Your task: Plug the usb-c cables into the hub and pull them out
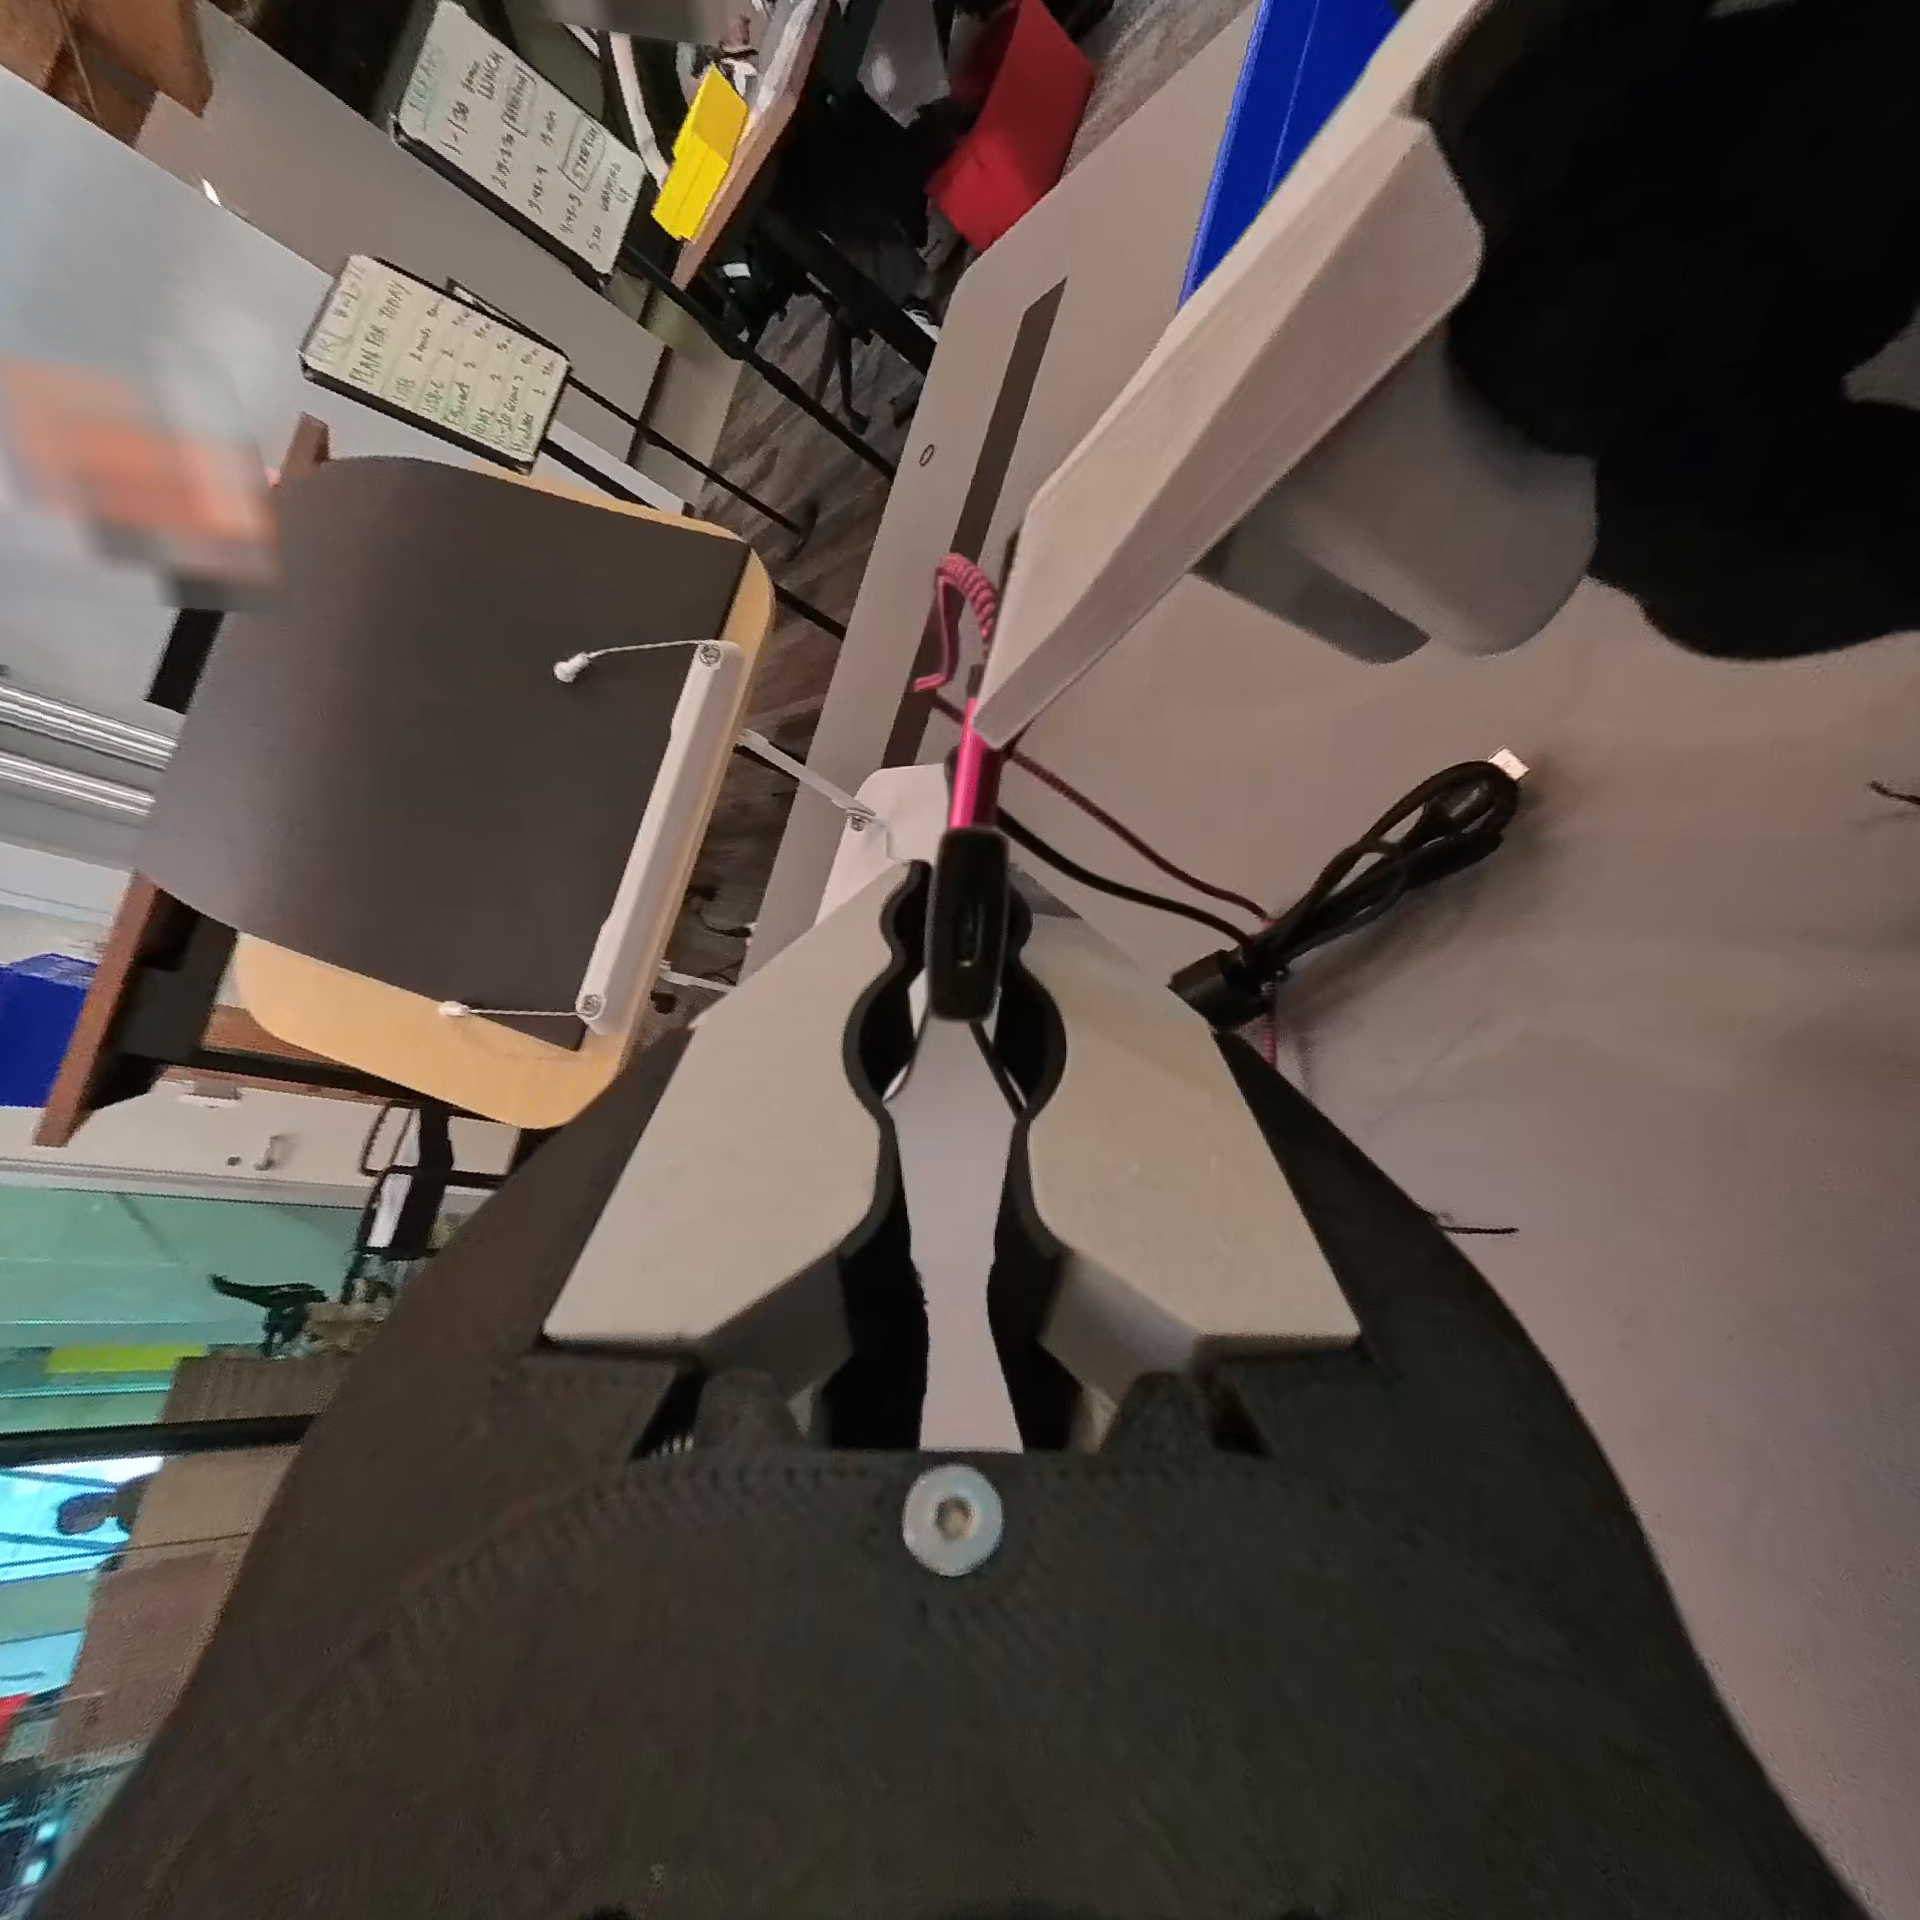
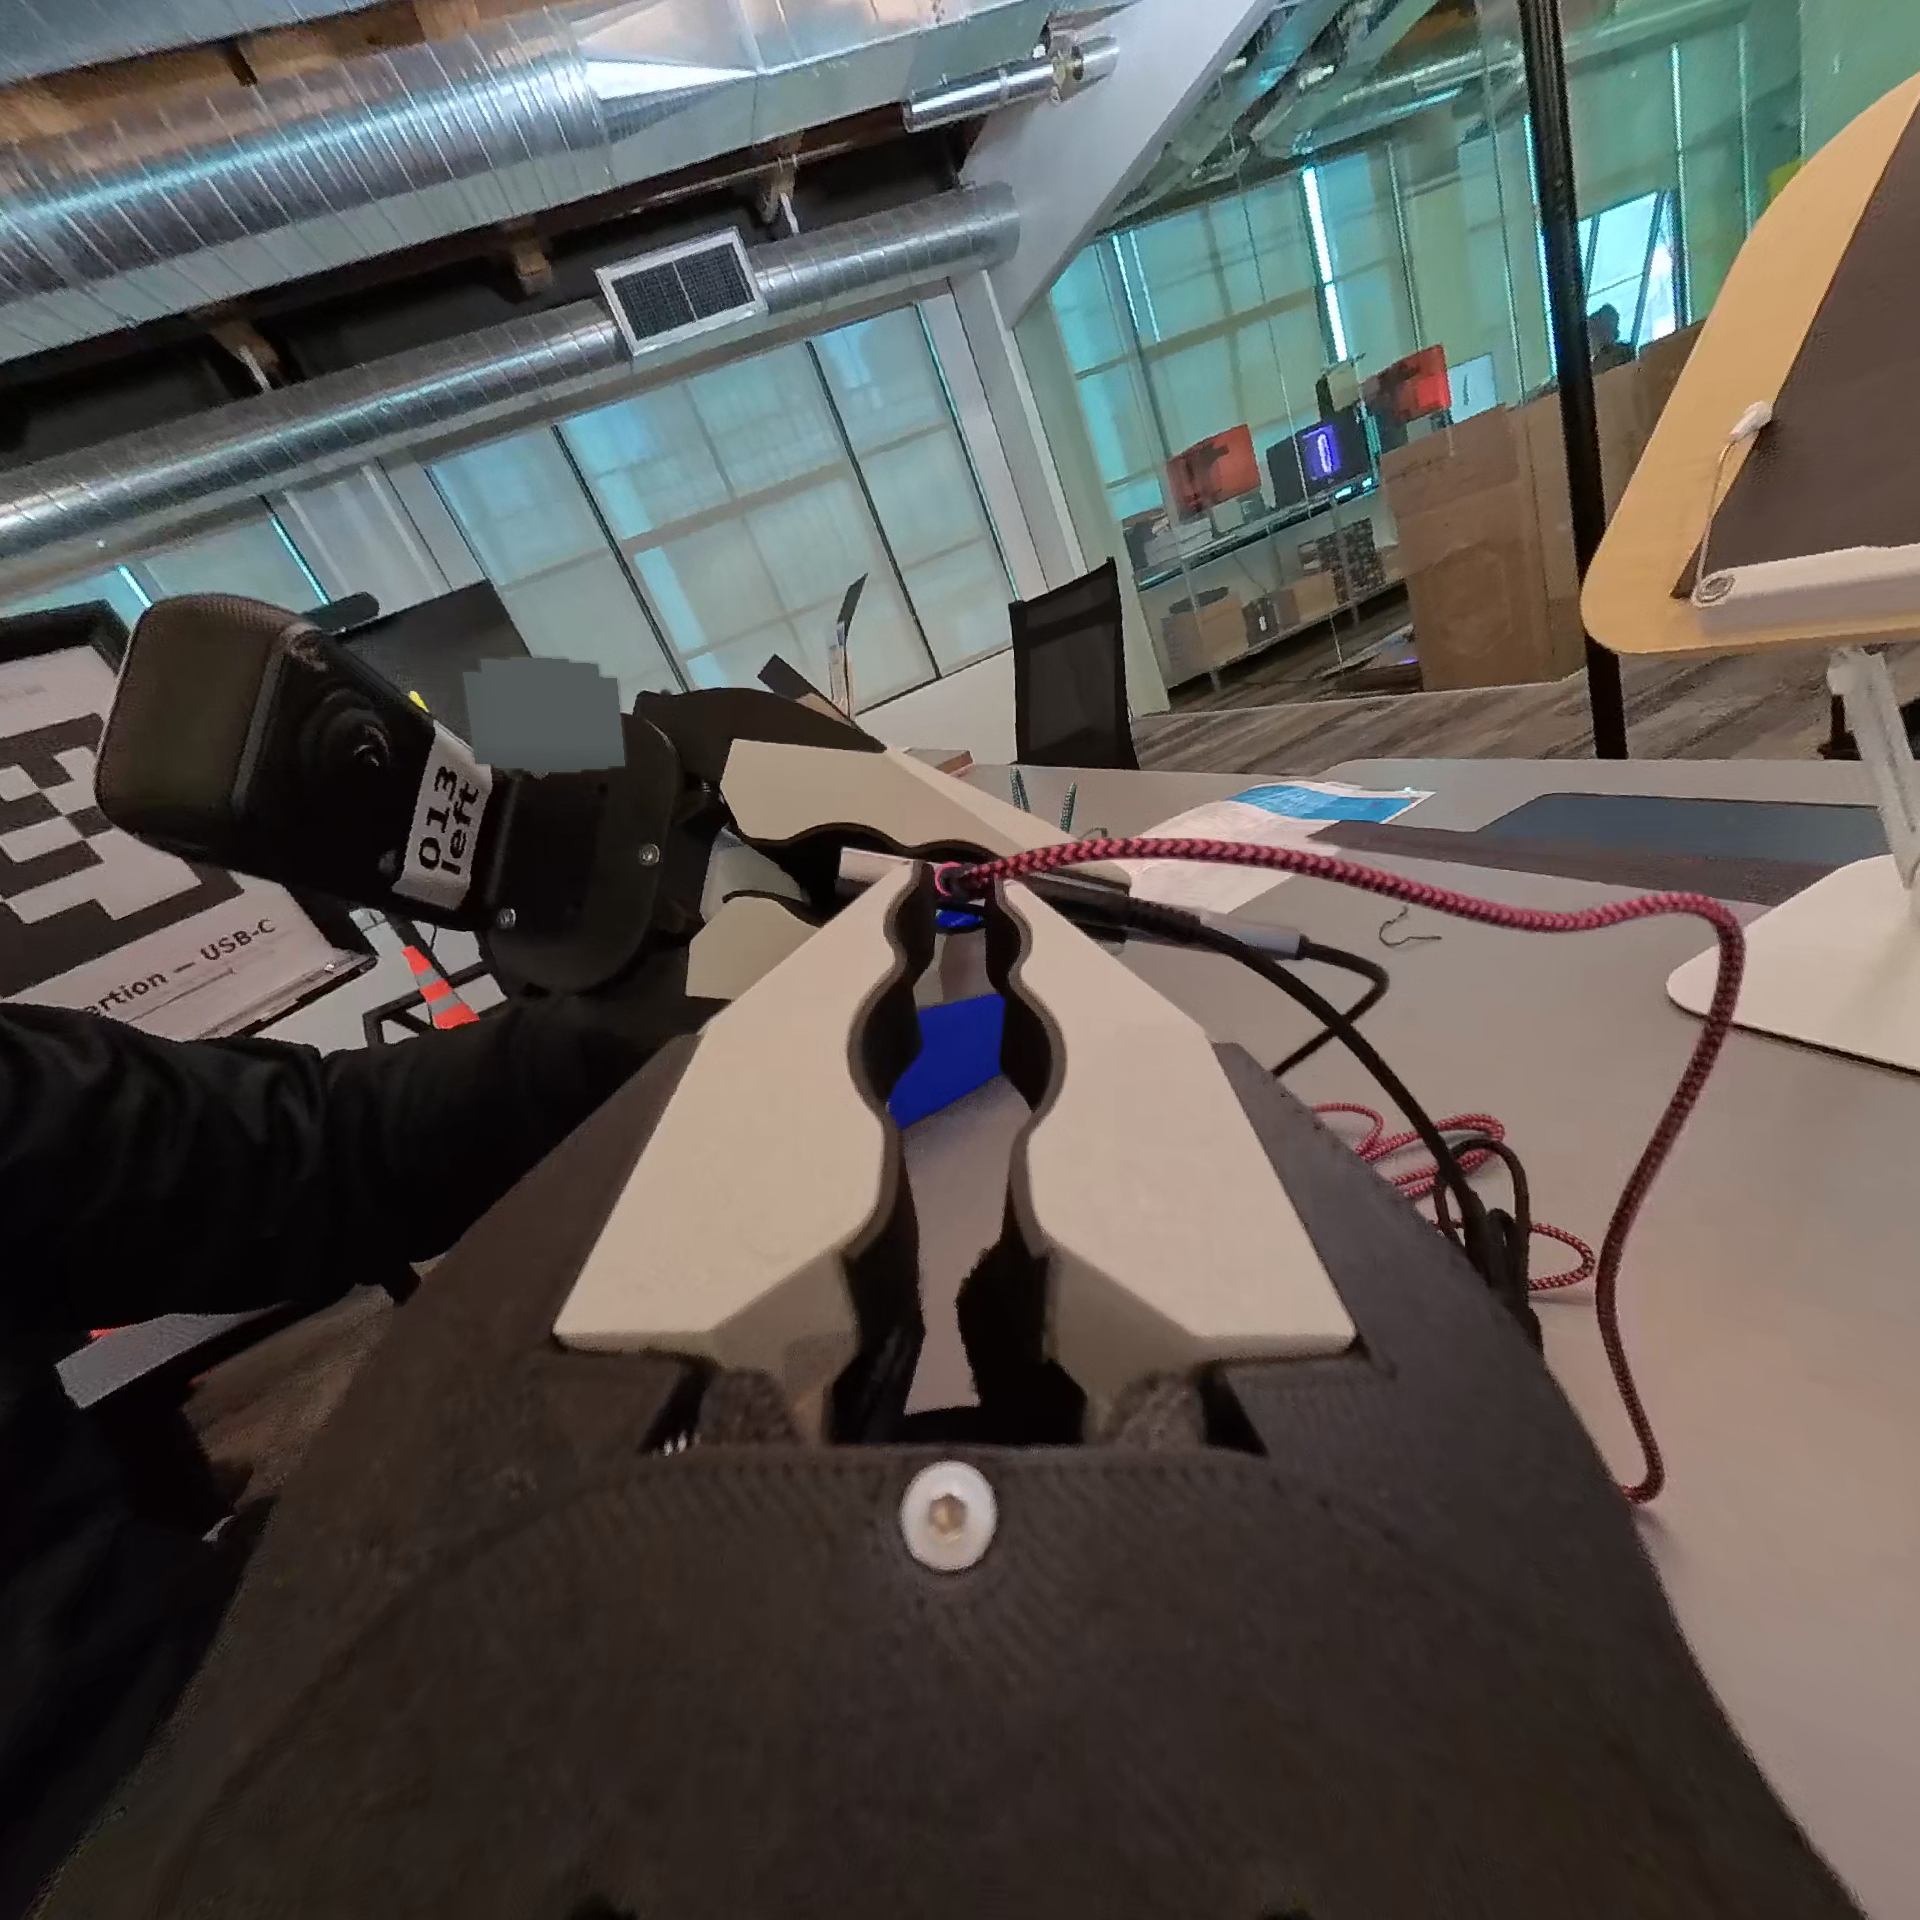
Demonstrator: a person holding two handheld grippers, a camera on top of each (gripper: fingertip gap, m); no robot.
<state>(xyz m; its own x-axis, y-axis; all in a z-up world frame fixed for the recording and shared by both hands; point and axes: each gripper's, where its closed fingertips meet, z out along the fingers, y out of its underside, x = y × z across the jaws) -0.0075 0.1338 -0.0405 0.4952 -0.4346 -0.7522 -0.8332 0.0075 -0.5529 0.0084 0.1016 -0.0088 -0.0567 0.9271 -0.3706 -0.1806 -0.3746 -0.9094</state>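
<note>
Left wrist view: left tongs clamped on a small black hub, held off the grey table, its open port facing the camera. A pink metal plug enters the hub's far end; where they join is hard to make out. The right tongs come in from the upper right and cover the plug's rear. A coiled black cable lies on the table, one plug end bare. Right wrist view: right tongs closed on the plug end of the red-black braided cable; the plug itself is hidden between the tips. The cable arcs right and drops to the table. The hub is mostly hidden behind the tips, so only its black cord shows. The left tongs meet them from the left.
</note>
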